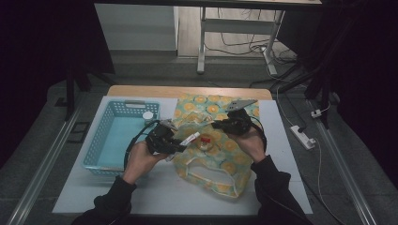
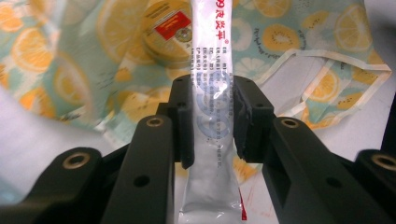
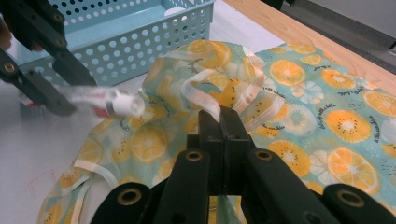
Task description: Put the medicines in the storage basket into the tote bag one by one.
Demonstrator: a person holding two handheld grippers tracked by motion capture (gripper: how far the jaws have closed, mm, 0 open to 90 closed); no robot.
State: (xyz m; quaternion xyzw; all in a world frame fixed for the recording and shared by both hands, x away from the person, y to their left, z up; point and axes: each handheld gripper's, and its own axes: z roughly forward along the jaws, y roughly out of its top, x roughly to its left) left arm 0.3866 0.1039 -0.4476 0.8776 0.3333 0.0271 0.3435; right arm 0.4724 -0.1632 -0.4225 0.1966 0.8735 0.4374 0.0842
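Seen from above at a white table [image 1: 141, 197]: left gripper [image 1: 174, 146] clamped on a clear tube [image 1: 190, 139] with red print and a white cap, held just above the mouth of a citrus-print fabric bag [image 1: 220, 164]. In the left gripper view, both fingers [image 2: 180, 121] pressed flat against the sides of the tube [image 2: 211, 102], cap end pointing away toward a round yellow tin [image 2: 170, 32] with a red label, resting on the bag's fabric [image 2: 70, 70]. Same tin [image 1: 205, 140] visible from above, near the bag's opening, just beyond the tube's tip.

Right gripper [image 1: 220, 125] pinched tight on a fold of the bag near its pale trimmed edge, lifting the fabric into a raised ridge. In the right gripper view, fingers [image 3: 210, 135] closed together with a strip of cloth [image 3: 205, 100] caught between them; left gripper [image 3: 42, 70] and its tube [image 3: 109, 102] farther off at left.

Blue perforated basket [image 1: 103, 140] beside the bag on the left, a small white cap-like object [image 1: 147, 115] at its far corner. Bag [image 3: 336, 116] spread across the table's middle, handles [image 1: 206, 177] trailing toward the person.
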